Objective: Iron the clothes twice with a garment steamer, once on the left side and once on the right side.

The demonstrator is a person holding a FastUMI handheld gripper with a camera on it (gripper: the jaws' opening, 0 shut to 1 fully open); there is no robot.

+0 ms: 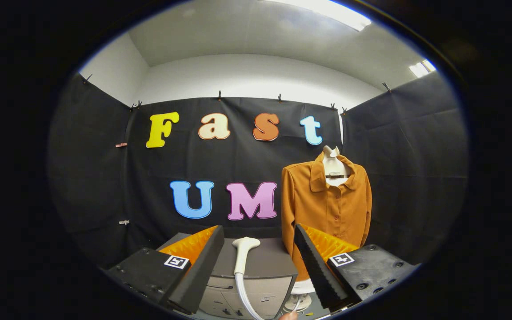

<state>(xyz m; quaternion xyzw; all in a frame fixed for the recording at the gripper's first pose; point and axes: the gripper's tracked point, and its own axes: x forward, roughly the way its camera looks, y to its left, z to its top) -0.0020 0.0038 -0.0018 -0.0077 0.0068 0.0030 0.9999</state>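
An orange-brown button-up shirt (327,202) hangs on a white mannequin torso (334,166) beyond my right finger, in front of the black cloth wall. A white garment steamer head (243,254) stands upright on a grey cabinet, just ahead and between my fingers, with its white hose (245,298) trailing down toward me. My gripper (259,238) is open, its two fingers spread wide on either side of the steamer head, with nothing pressed between them.
The grey cabinet (262,264) with drawers sits just beyond the fingers, left of the shirt. The mannequin's white round base (299,301) stands low beside the cabinet. Black cloth walls close off the back and both sides.
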